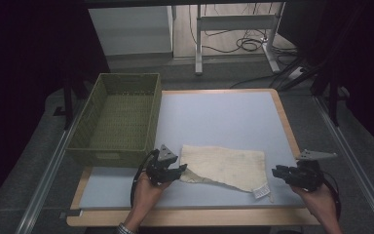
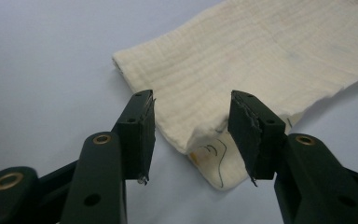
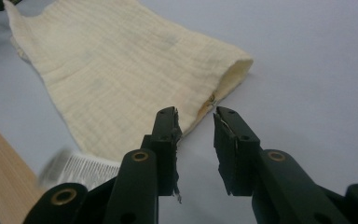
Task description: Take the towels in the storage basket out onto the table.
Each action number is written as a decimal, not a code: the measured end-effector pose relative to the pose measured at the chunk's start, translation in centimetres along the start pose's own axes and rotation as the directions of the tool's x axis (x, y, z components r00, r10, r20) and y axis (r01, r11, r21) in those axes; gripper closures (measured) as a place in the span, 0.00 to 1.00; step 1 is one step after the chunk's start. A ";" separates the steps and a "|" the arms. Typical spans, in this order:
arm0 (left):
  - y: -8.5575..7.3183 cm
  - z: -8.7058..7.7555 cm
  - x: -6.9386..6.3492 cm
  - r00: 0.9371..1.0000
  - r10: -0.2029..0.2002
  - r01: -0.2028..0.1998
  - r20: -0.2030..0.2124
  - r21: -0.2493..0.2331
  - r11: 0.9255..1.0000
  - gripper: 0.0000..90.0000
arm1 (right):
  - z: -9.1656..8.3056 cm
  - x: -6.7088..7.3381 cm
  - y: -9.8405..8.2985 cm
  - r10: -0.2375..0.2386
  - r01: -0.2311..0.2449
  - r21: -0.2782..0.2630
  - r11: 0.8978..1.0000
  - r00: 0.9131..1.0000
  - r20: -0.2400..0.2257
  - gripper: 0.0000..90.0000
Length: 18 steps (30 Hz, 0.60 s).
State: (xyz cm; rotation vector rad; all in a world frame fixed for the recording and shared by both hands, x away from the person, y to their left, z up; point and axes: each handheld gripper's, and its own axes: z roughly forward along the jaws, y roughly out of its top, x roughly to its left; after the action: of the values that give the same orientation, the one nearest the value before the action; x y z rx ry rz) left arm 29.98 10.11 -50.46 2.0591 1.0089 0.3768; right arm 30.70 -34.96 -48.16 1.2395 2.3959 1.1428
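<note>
A cream cloth (image 1: 224, 165) lies folded flat on the pale blue mat (image 1: 224, 114), with a white label (image 1: 261, 191) at its near right corner. My left gripper (image 1: 182, 169) rests at the cloth's left end. In the left gripper view the jaws (image 2: 191, 135) stand open, and a raised corner of the cloth (image 2: 242, 60) lies between them, close to the right pad (image 2: 242, 135). My right gripper (image 1: 275, 171) sits just off the cloth's right edge. In the right gripper view it (image 3: 196, 140) is open, with the folded edge of the cloth (image 3: 121, 74) just ahead and nothing between its jaws.
A green woven basket (image 1: 112, 157) stands at the table's left, right behind my left gripper. The mat lies bare beyond the cloth. The wooden table edge (image 1: 190, 217) runs along the front. Desk legs and cables (image 1: 243, 44) lie on the floor behind.
</note>
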 end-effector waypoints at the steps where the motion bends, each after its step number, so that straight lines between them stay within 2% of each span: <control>1: 0.0 -0.2 0.0 1.000 -0.005 0.005 0.002 0.000 1.000 0.56 | 0.2 0.0 0.1 0.004 -0.004 0.004 1.000 1.000 -0.001 0.77; 8: 0.8 -0.4 -0.1 1.000 -0.019 0.019 0.018 -0.012 1.000 0.55 | 2.6 -0.1 1.4 -0.019 0.019 0.009 1.000 1.000 0.021 0.76; 11: 1.2 1.0 0.1 1.000 -0.021 0.020 0.004 0.023 1.000 0.56 | 3.5 -0.1 2.0 -0.017 0.016 0.011 1.000 0.999 0.033 0.76; 13: 1.3 2.1 0.7 0.999 -0.026 0.027 -0.024 0.044 0.999 0.56 | 4.3 -0.2 2.4 -0.023 0.022 0.020 1.000 0.998 0.057 0.75; 16: 1.4 3.6 1.7 0.998 -0.065 0.066 -0.028 0.056 0.996 0.58 | 5.3 -0.3 2.5 -0.019 0.017 0.031 0.999 0.997 0.072 0.75; 18: 1.5 4.5 2.3 0.995 -0.086 0.089 -0.047 0.063 0.994 0.59 | 5.9 -0.3 2.4 -0.019 0.015 0.050 0.999 0.997 0.079 0.77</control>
State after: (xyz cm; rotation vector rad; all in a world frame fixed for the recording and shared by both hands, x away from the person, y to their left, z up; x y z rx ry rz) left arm 34.77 8.94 -52.33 2.0645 1.1478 0.3489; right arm 35.29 -31.19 -50.45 1.2532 2.3849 1.0161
